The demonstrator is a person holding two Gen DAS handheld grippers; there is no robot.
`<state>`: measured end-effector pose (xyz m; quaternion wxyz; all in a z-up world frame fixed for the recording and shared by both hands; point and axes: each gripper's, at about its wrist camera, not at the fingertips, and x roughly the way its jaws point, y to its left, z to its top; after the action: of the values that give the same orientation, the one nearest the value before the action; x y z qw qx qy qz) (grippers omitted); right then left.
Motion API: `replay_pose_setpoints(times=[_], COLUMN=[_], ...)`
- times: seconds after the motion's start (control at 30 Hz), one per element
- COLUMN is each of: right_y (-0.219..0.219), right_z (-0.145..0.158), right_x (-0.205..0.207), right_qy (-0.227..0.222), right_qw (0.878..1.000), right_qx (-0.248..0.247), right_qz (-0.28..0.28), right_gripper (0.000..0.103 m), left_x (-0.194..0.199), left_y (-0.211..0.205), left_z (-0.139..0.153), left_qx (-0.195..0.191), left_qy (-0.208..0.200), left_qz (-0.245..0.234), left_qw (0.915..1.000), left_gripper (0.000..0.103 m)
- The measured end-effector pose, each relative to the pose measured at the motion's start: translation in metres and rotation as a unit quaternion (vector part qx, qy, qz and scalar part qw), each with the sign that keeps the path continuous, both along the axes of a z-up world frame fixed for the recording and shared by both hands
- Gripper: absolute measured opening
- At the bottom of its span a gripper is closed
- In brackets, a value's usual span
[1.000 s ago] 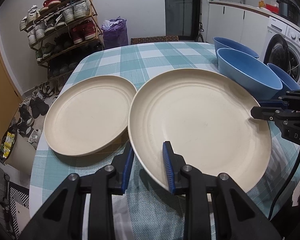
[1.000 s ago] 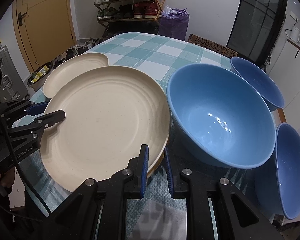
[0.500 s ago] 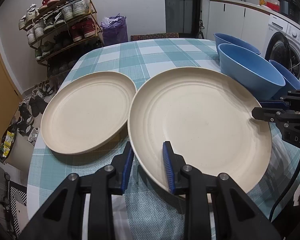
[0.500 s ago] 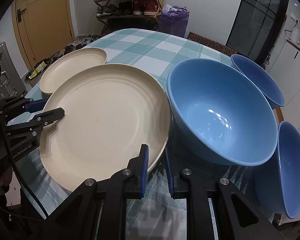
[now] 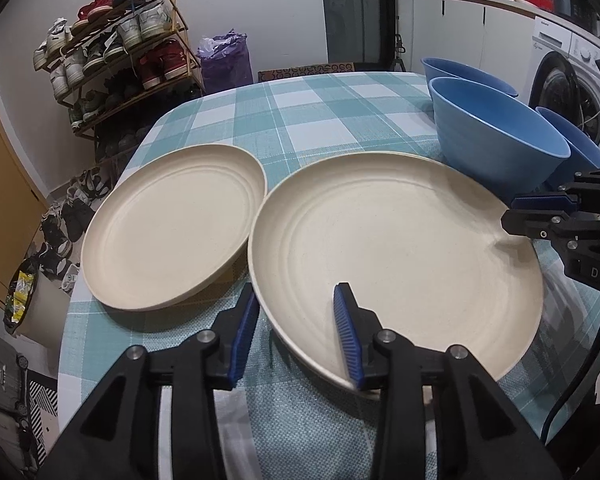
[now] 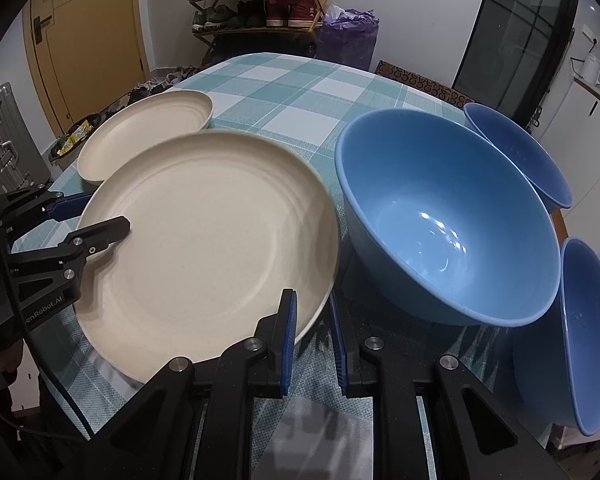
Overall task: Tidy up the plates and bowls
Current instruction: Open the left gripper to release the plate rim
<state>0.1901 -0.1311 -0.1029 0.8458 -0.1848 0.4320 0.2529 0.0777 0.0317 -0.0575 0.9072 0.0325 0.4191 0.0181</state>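
A large cream plate (image 5: 400, 248) (image 6: 204, 240) lies low over the checked tablecloth, its rim held at two sides. My left gripper (image 5: 296, 320) straddles the plate's near rim; its jaws are opening and the pads no longer press. My right gripper (image 6: 312, 320) is shut on the opposite rim, next to the big blue bowl (image 6: 440, 232). The left wrist view shows that gripper (image 5: 520, 212) at the plate's right edge. A smaller cream plate (image 5: 172, 224) (image 6: 140, 136) lies on the cloth beside the large one, just apart from it.
Two more blue bowls (image 6: 516, 152) (image 6: 588, 332) lean against the big one near the table's right edge. Off the table stand a shoe rack (image 5: 116, 52), a purple bag (image 5: 224, 60) and a washing machine (image 5: 572, 92). A hand (image 6: 0, 360) grips the left tool.
The large plate has shifted right, off the smaller plate, so their rims no longer overlap. The left jaws have spread wider around its rim. The right gripper kept its grip.
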Motion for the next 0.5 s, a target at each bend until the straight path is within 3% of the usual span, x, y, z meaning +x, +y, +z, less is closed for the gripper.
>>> replay_pose_setpoints(times=[0.4, 0.5], right_y=[-0.0017, -0.0031], right_z=[-0.0002, 0.0], right_x=[-0.0028, -0.0023], right_qy=[0.004, 0.007], right_qw=[1.0, 1.0], right_qx=[0.012, 0.016], right_qz=[0.006, 0.009], right_gripper=[0.017, 0.017], left_x=[0.0006, -0.0015], left_y=[0.005, 0.0053], left_z=[-0.0024, 0.0005], left_qx=[-0.024, -0.031], left_qy=[0.011, 0.006], left_qz=[0.0, -0.002], left_qw=[0.9997, 0.9995], left_gripper=[0.043, 0.051])
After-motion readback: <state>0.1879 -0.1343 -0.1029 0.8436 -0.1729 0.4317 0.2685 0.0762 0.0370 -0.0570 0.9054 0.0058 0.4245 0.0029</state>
